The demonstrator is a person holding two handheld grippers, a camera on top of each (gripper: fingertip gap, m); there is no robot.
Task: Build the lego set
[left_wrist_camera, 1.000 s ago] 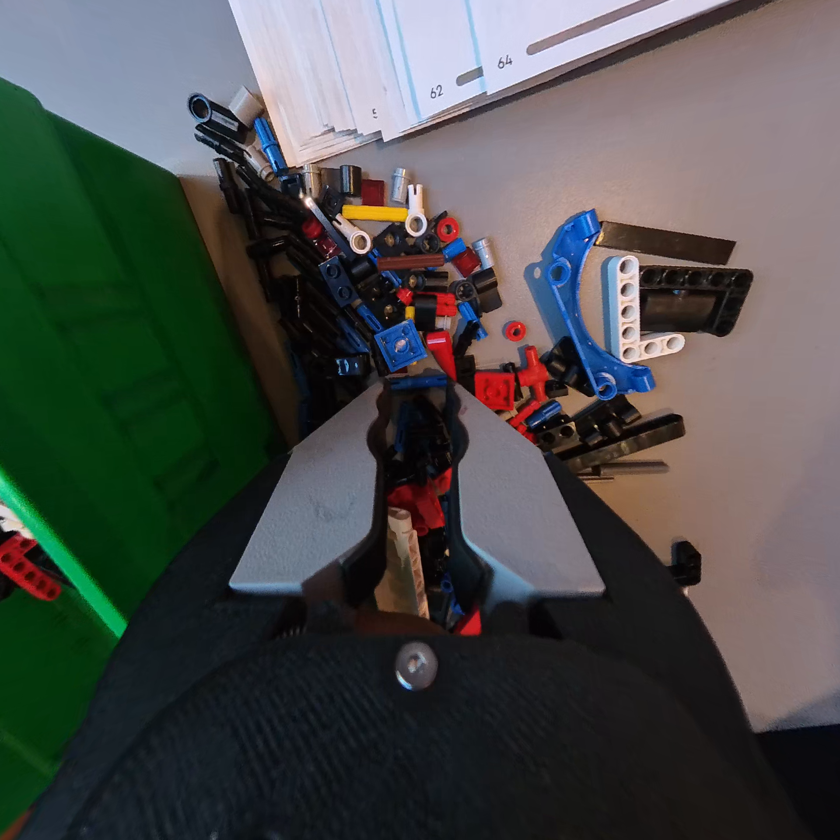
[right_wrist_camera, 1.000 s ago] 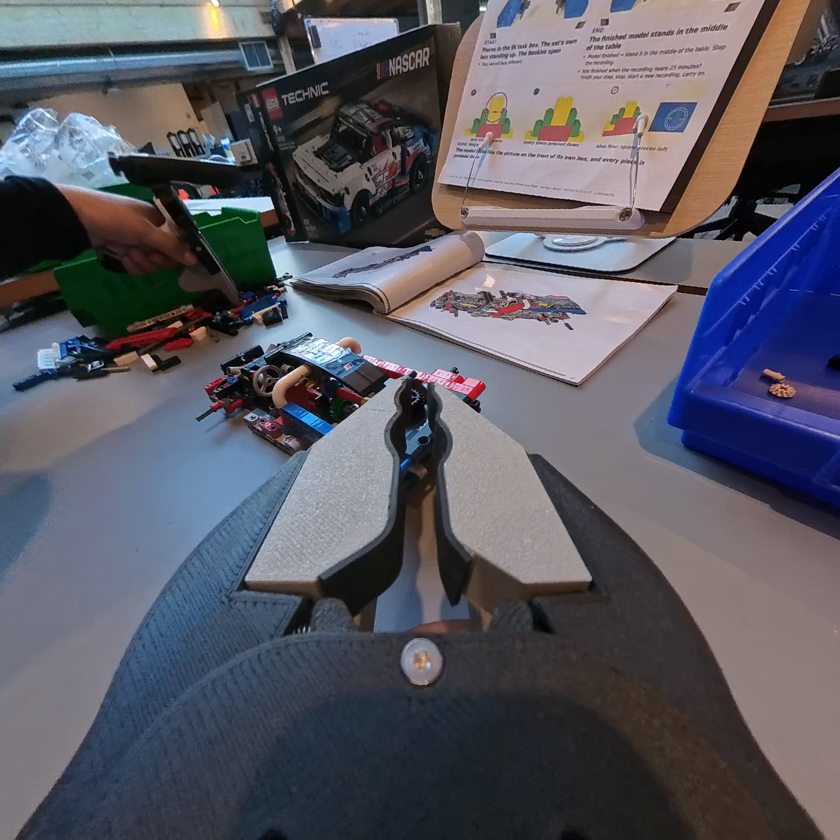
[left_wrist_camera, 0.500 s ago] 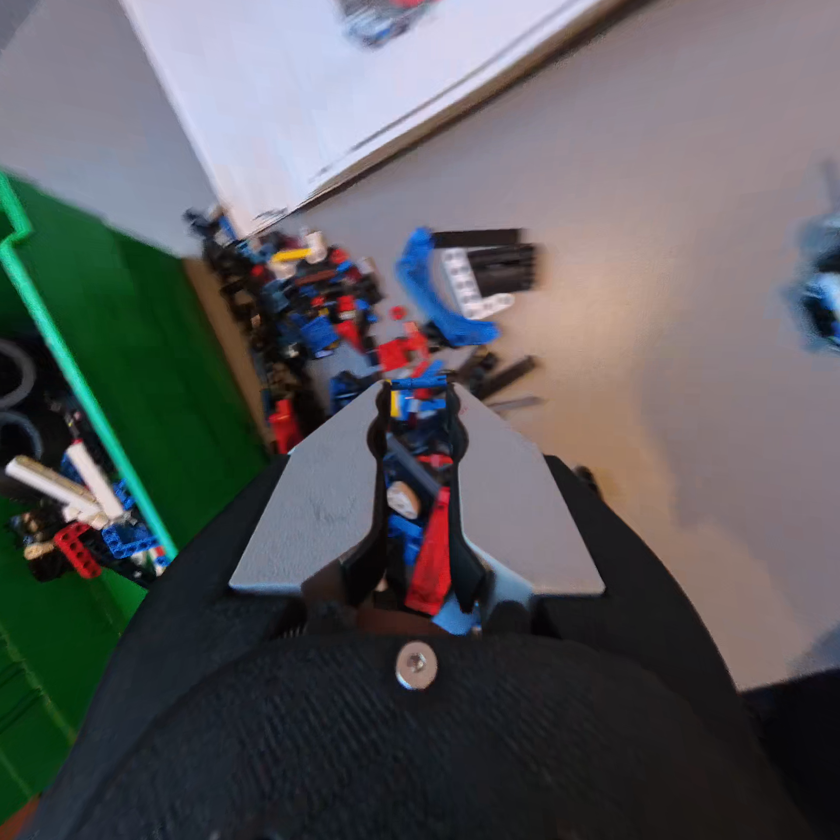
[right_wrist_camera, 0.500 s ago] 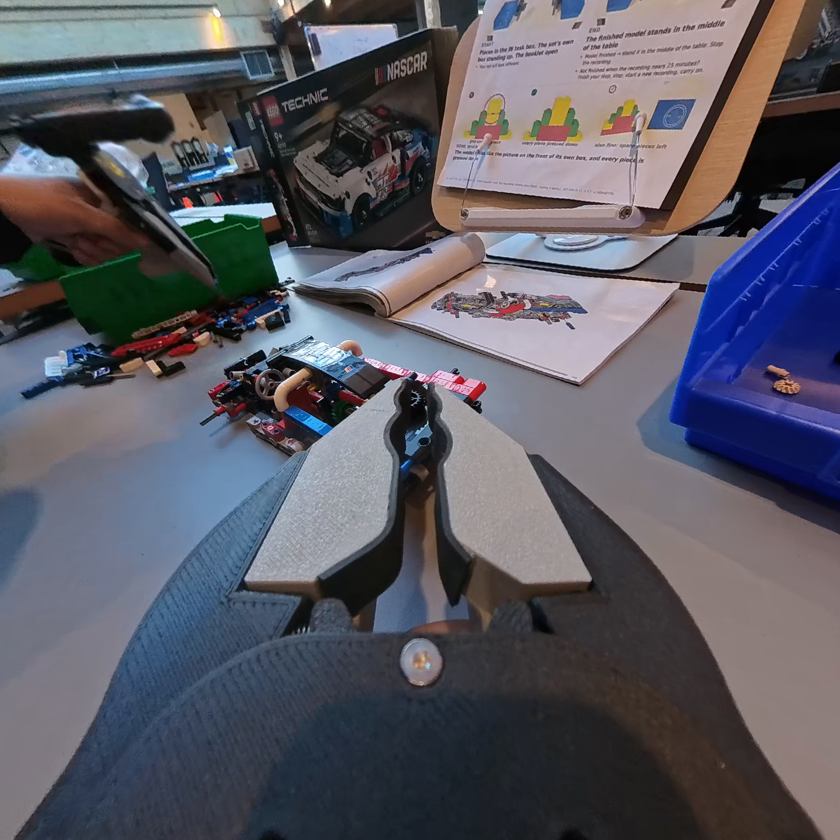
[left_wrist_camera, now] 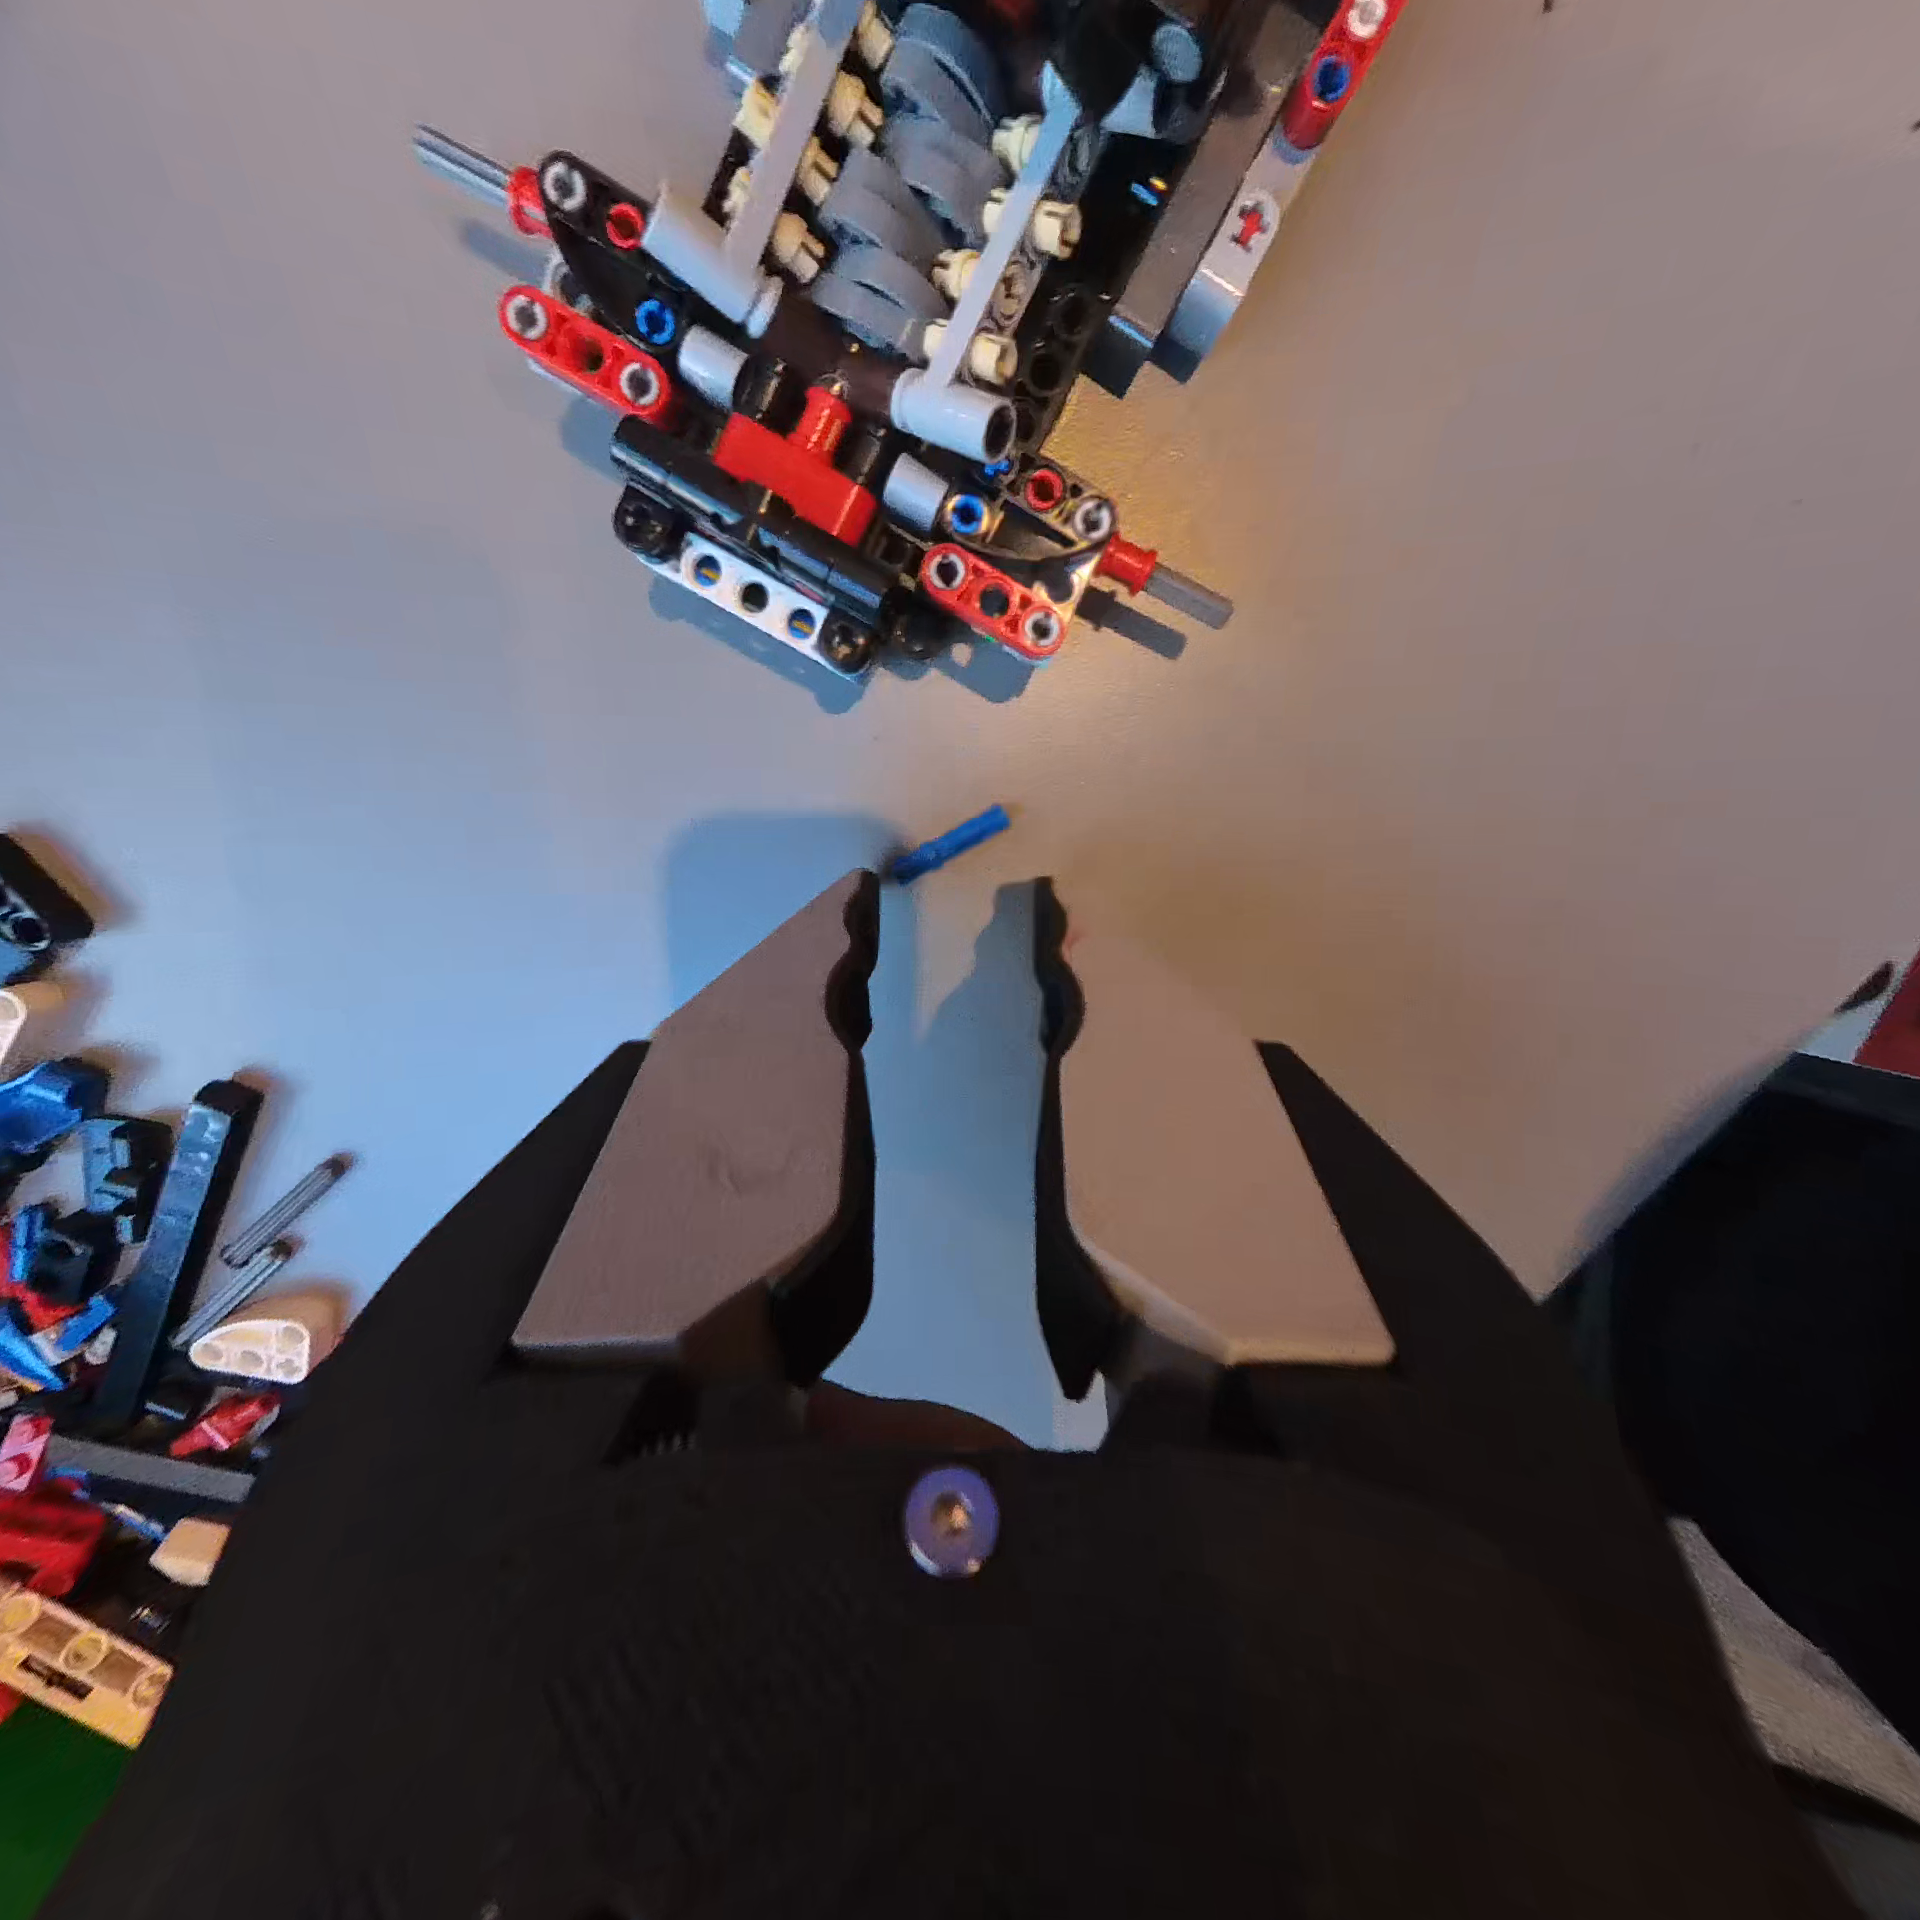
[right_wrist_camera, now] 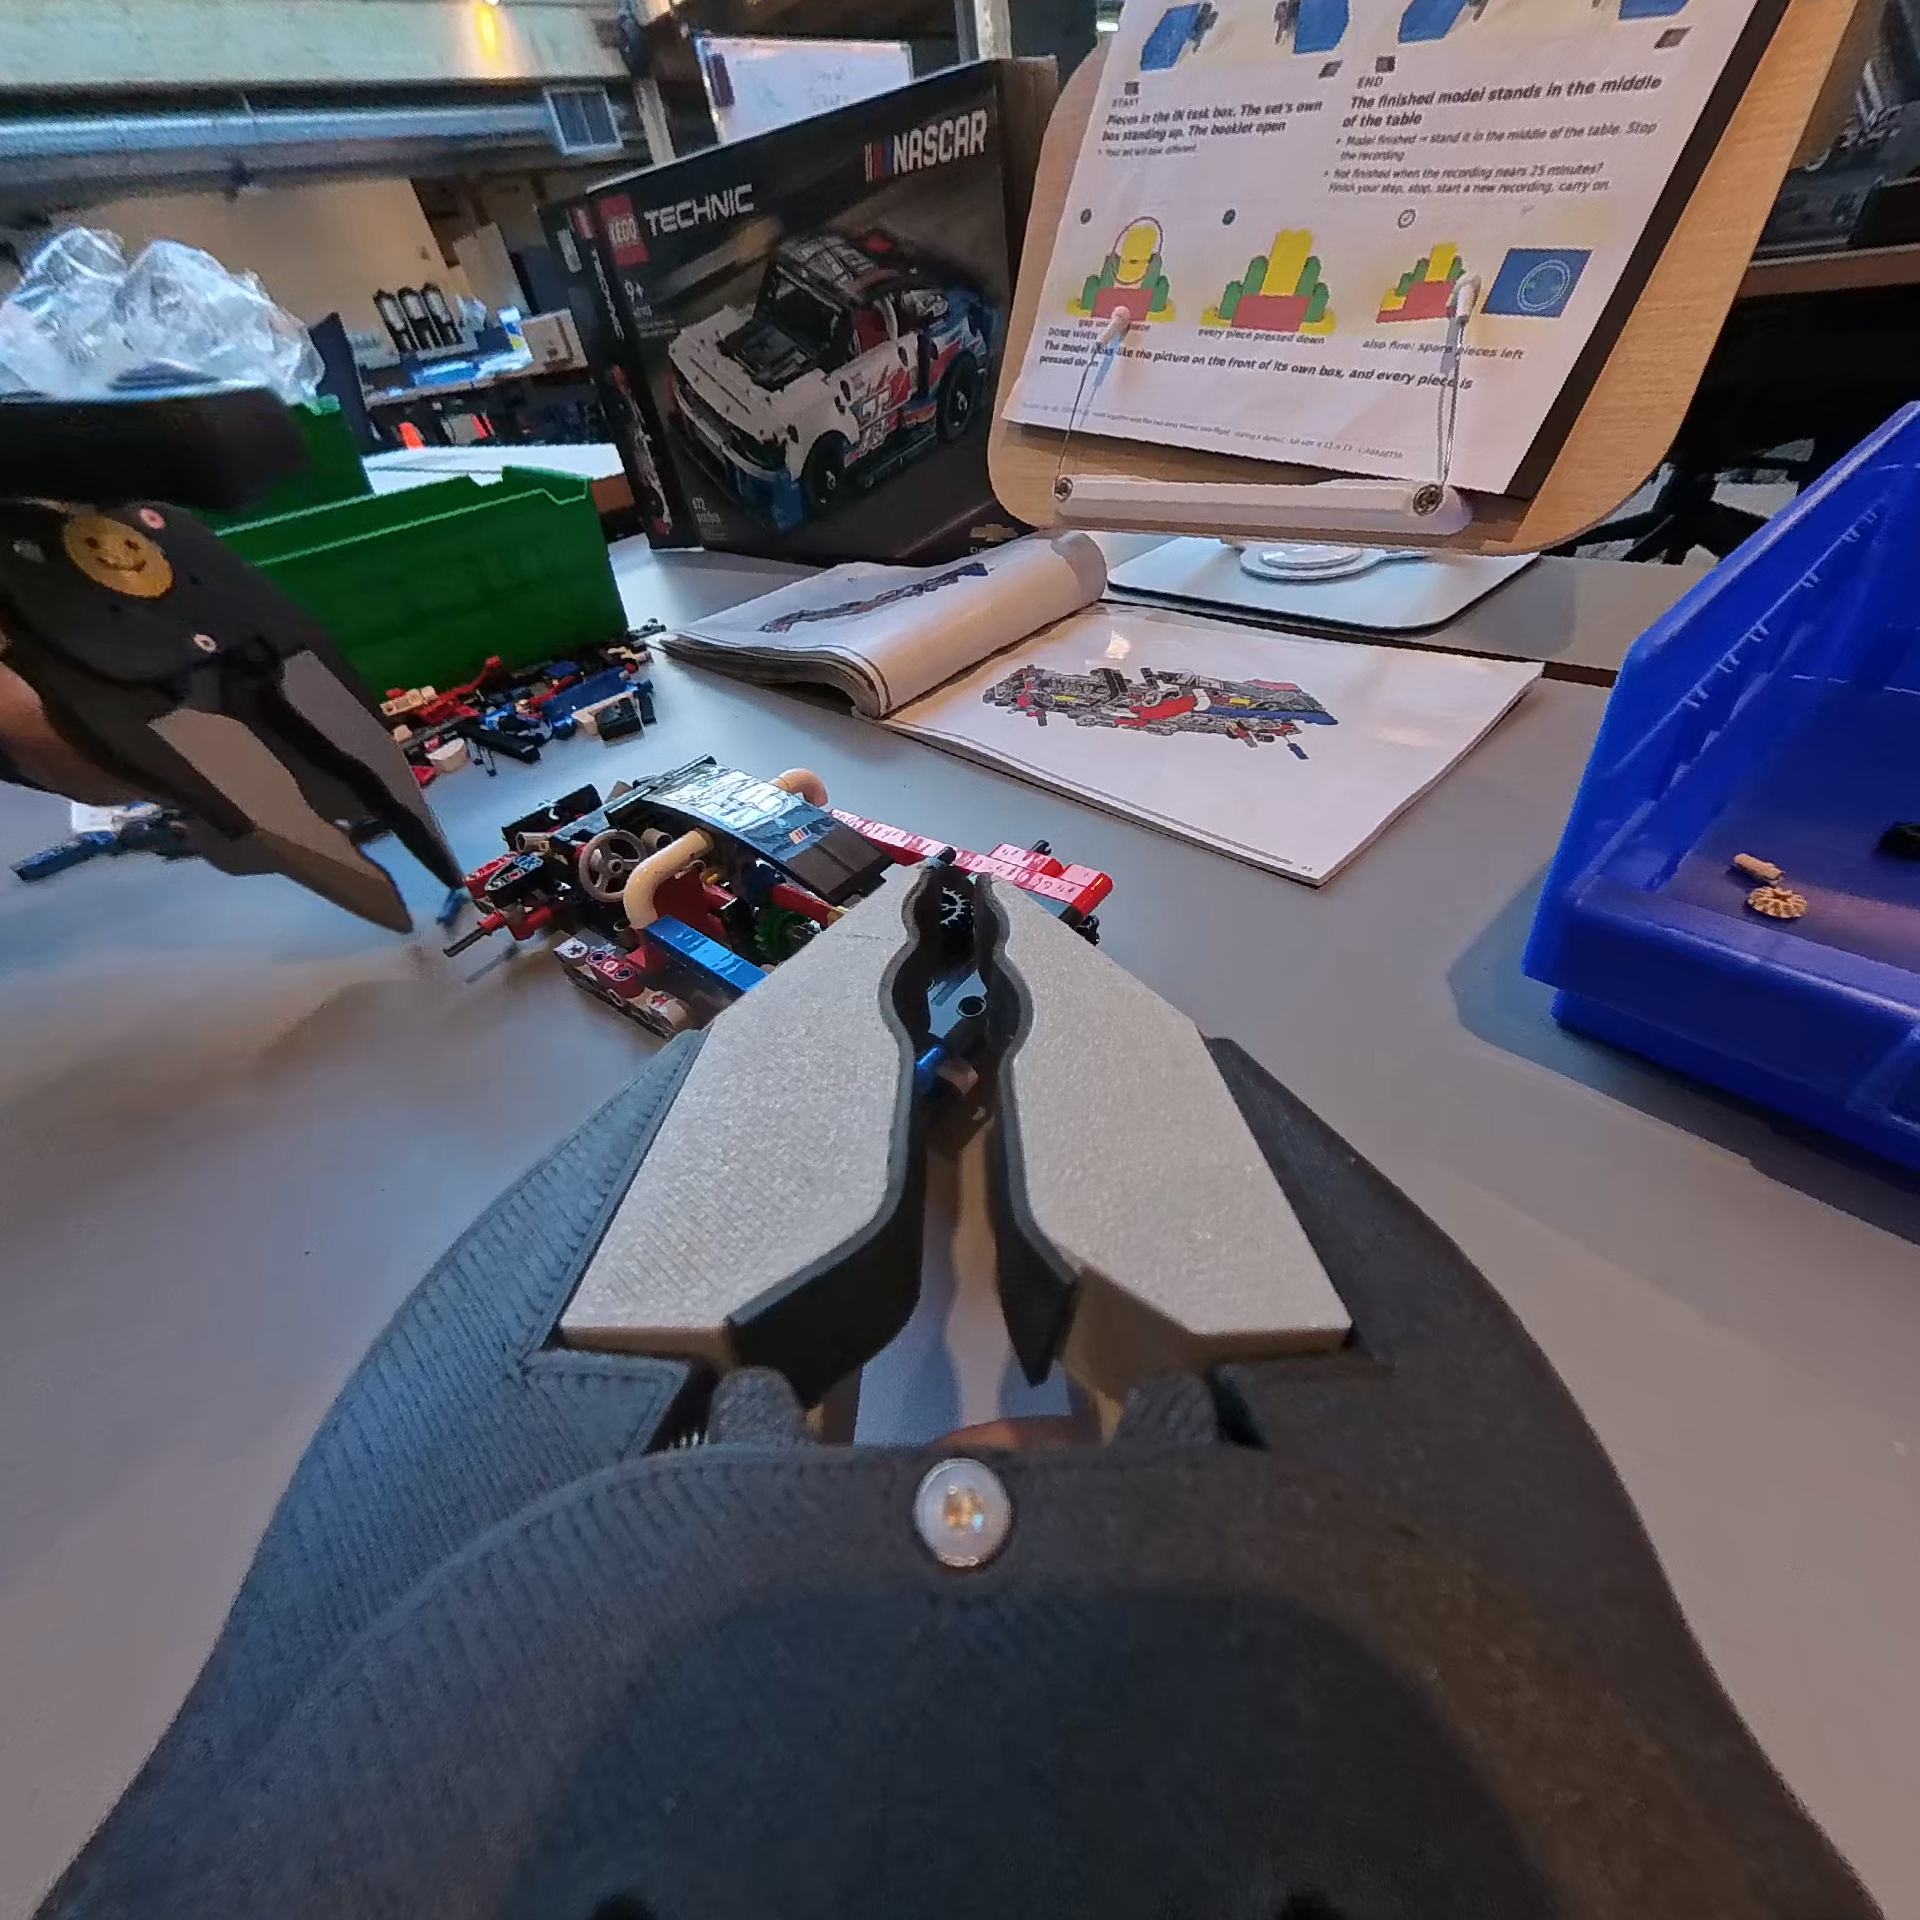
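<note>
One blue pin (left_wrist_camera: 948, 844) lies by the spread left gripper (left_wrist_camera: 954, 896); the right gripper (right_wrist_camera: 954, 914) pinches one car model (right_wrist_camera: 727, 862).

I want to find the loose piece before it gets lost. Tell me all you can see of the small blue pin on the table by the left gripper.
The small blue pin is a short, slim, plastic-looking rod of bright blue, slightly blurred. It lies flat and aslant on the grey table, just ahead of the open left gripper, near its left fingertip. Whether the fingertip touches it cannot be told. It lies apart from the partly built car farther ahead. In the right wrist view it shows only as a blue speck at that gripper's tips.
</note>
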